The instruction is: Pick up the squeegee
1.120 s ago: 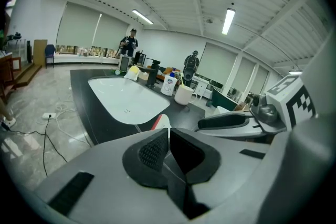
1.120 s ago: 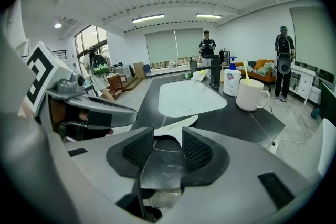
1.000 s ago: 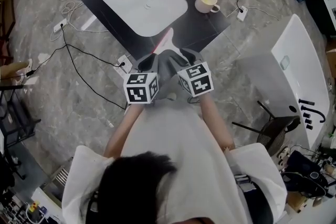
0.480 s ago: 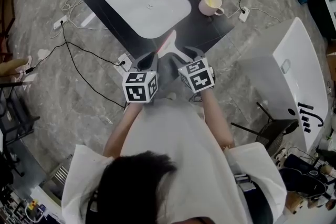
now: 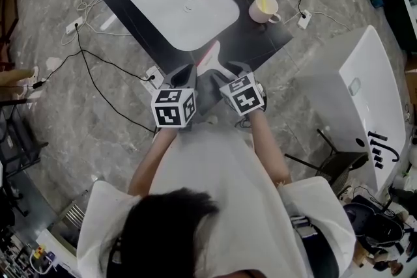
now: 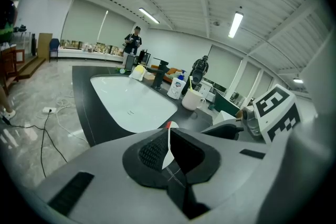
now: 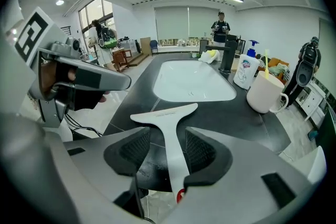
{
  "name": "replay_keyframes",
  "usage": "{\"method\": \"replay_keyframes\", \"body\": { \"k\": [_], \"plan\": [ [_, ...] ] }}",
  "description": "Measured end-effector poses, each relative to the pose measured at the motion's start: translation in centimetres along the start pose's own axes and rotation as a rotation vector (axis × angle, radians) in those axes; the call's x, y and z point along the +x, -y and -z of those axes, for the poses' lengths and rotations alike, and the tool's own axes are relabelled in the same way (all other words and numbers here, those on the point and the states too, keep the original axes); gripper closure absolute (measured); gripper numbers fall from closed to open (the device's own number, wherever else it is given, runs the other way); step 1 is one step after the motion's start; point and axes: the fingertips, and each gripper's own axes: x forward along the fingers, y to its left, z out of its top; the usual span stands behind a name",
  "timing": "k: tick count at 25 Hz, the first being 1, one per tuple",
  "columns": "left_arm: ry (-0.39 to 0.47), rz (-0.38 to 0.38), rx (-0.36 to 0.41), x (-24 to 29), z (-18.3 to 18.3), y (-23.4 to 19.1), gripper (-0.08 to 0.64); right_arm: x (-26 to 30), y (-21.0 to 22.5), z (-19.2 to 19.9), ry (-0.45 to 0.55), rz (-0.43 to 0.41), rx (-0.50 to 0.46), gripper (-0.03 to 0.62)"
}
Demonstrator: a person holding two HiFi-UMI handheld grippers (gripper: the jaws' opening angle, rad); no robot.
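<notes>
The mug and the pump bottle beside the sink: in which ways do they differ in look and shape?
The mug is cream, wide and open-topped, with a side handle. The pump bottle is white, narrower, and closed by a blue pump. The mug holds a yellow stick-like item, while the pump bottle carries a printed label. Both stand upright on the dark counter, close together beside the sink.

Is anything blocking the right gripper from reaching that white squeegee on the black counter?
Nothing visible does. The right gripper has its jaws opening, one on each side of the handle of the squeegee, and the pads are not clamped on it.
</notes>
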Motion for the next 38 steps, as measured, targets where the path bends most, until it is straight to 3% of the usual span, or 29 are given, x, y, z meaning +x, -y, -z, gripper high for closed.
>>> {"method": "replay_keyframes", "body": {
  "k": [6,17,23,32,38],
  "plan": [
    [-0.008,-0.003,-0.03,0.3,0.0,-0.4,0.526,0.5,0.0,0.4,-0.044,-0.014,-0.039,0.387],
    [-0.012,-0.002,-0.018,1.0,-0.6,-0.5,0.526,1.5,0.7,1.5,-0.094,-0.024,-0.06,0.387],
    [-0.009,-0.015,-0.024,1.2,-0.8,-1.0,0.526,2.0,0.6,2.5,-0.152,-0.033,-0.133,0.388],
    [-0.005,-0.024,-0.029,1.3,-1.0,-1.7,0.526,2.2,0.6,2.9,-0.177,-0.061,-0.123,0.39],
    [-0.002,-0.019,-0.026,1.5,-1.2,-1.7,0.526,2.3,0.2,3.1,-0.185,-0.091,-0.11,0.429]
  ]
}}
